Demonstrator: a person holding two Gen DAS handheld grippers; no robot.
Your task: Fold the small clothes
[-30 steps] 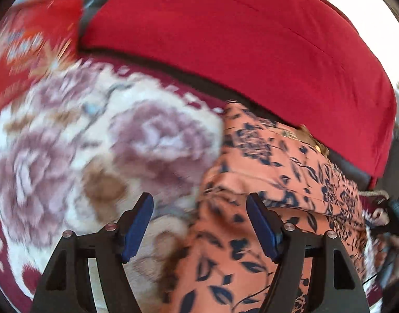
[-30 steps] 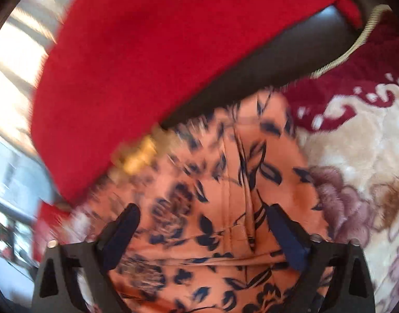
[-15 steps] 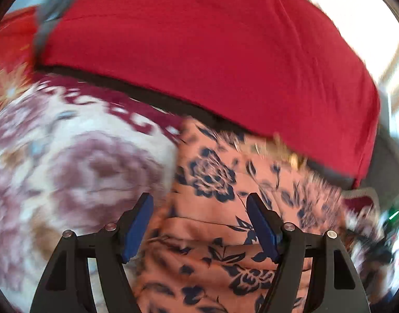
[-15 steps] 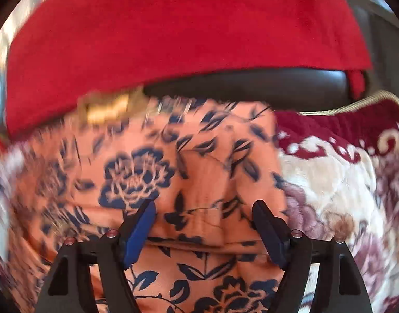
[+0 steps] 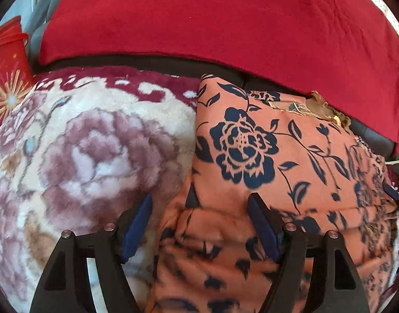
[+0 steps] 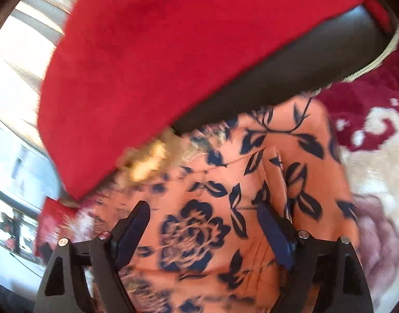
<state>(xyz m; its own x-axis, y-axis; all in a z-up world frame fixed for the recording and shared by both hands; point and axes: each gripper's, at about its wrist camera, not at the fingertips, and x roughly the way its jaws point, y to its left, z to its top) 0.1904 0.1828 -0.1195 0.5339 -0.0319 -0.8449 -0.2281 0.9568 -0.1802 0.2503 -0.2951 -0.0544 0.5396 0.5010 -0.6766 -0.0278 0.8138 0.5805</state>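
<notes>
Where jaws gape: orange floral garment (image 5: 251, 143) between

One orange garment (image 5: 272, 161) printed with dark blue roses and leaves is seen lying folded in layers on a plush floral blanket (image 5: 95, 143), its far edge touching the dark sofa base.

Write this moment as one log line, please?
left gripper: open | right gripper: open, jaws just widened | orange floral garment: on blanket, ungripped
</notes>
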